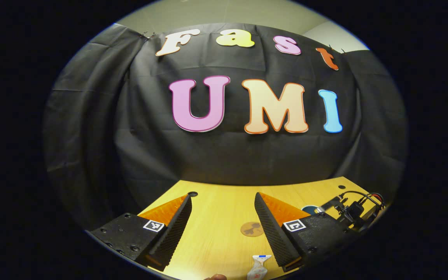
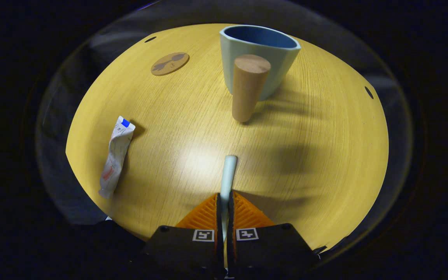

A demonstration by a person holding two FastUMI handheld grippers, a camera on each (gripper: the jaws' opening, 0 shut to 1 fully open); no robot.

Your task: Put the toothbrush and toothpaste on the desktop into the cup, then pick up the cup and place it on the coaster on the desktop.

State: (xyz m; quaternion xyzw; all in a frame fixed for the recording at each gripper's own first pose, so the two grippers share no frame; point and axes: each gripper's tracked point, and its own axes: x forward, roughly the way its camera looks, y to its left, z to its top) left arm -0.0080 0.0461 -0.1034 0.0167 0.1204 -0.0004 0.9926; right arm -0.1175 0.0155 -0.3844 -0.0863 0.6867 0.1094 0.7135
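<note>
In the left gripper view, the left gripper (image 1: 222,221) had its two fingers spread wide with nothing between them. It was held above the table (image 1: 216,241). The round coaster (image 1: 252,229) lay ahead of it, close to its right finger, and the toothpaste (image 1: 259,266) lay below and just in front of that finger. In the right gripper view, the toothpaste (image 2: 116,155) lay flat, far off to the left of the right gripper (image 2: 224,202). The coaster (image 2: 169,63) sat far ahead and to the left. The right gripper was squeezed tight on the toothbrush (image 2: 228,175), and the pale handle poked straight out in front. The cup (image 2: 259,58) stood ahead and a bit to the right, with its wooden handle (image 2: 248,87) pointing toward the gripper. The step looked like getting the toothbrush into the cup. To do it well, lift the brush higher than the rim, stay clear of the wooden handle, tip the end down into the blue inside, and only then let go.
</note>
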